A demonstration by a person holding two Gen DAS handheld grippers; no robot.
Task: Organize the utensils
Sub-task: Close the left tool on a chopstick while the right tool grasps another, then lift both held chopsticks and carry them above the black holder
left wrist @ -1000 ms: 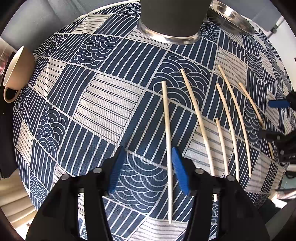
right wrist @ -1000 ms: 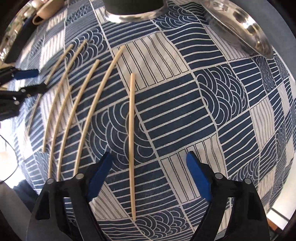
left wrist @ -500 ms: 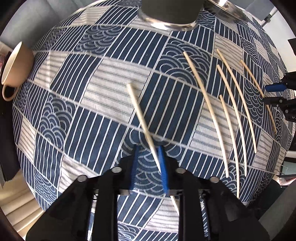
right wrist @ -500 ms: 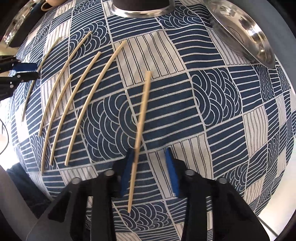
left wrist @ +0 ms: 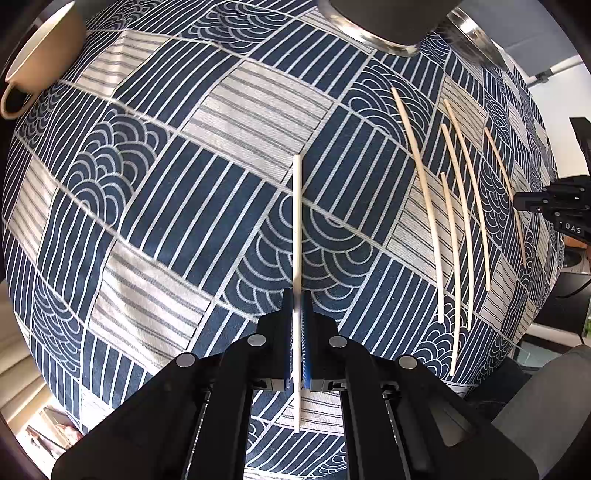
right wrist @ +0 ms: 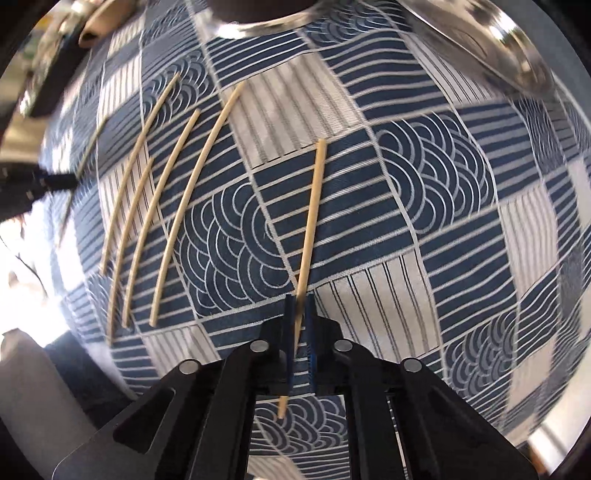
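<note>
My left gripper (left wrist: 296,295) is shut on a pale chopstick (left wrist: 297,221) that points straight ahead over the blue patterned tablecloth (left wrist: 166,206). My right gripper (right wrist: 300,299) is shut on another chopstick (right wrist: 312,218), held slightly tilted above the cloth. Several more chopsticks lie side by side on the cloth, at the right in the left wrist view (left wrist: 424,184) and at the left in the right wrist view (right wrist: 195,177). A dark cylindrical holder with a steel base stands at the far edge (left wrist: 384,26) (right wrist: 258,14).
A beige mug (left wrist: 40,59) lies at the far left. A steel plate (right wrist: 491,48) sits at the far right by the holder. The other gripper's tip shows at each view's edge (left wrist: 554,201) (right wrist: 33,184).
Both grippers went from open, straddling a chopstick each, to shut on them. Each held chopstick has swung to point ahead and is lifted off the cloth.
</note>
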